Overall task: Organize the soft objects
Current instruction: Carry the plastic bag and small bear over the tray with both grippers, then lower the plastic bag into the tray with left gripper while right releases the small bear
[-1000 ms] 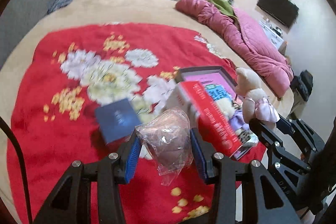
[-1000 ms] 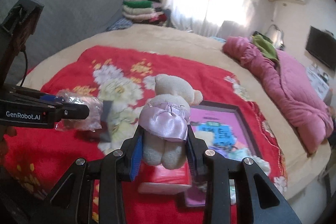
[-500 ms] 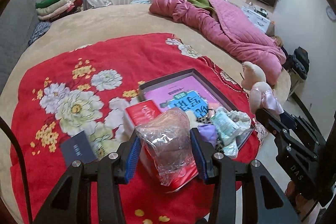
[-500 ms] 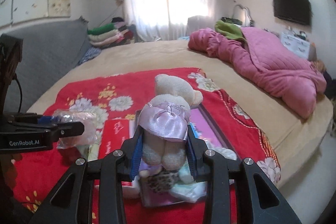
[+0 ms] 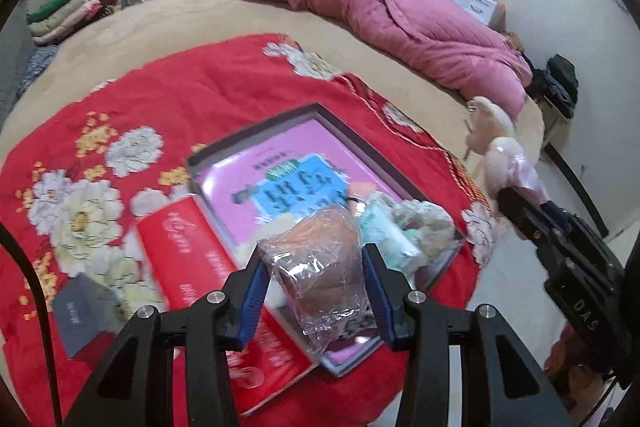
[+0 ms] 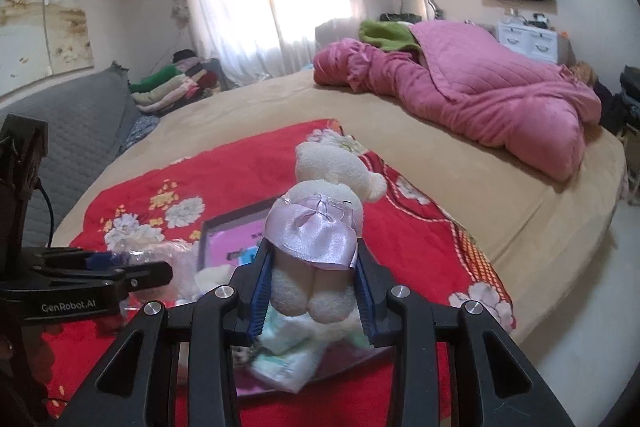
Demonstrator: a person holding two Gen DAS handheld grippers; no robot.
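My left gripper [image 5: 314, 267] is shut on a clear plastic bag with something pinkish-brown inside [image 5: 320, 267], held above the near end of a shallow grey tray [image 5: 256, 131] with a pink and blue lining. Several soft items [image 5: 404, 223] lie in the tray's near right corner. My right gripper [image 6: 314, 277] is shut on a cream teddy bear in a lilac satin dress [image 6: 320, 223], hanging over the tray's near edge [image 6: 236, 217]. The bear [image 5: 500, 151] also shows at the right of the left wrist view. The left gripper [image 6: 120, 267] and its bag [image 6: 176, 259] appear at the left of the right wrist view.
The tray rests on a red flowered blanket [image 5: 200, 87] on a tan bed [image 6: 460, 163]. A red box [image 5: 200, 267] lies against the tray's left side, a small dark blue booklet [image 5: 78, 311] further left. A pink quilt [image 6: 480, 95] is heaped at the far right; folded clothes [image 6: 172, 87] are stacked at the back.
Both grippers have swept sideways across the blanket and now hang over the tray's near end, each keeping its hold. The red box and booklet have slid left in the left wrist view.
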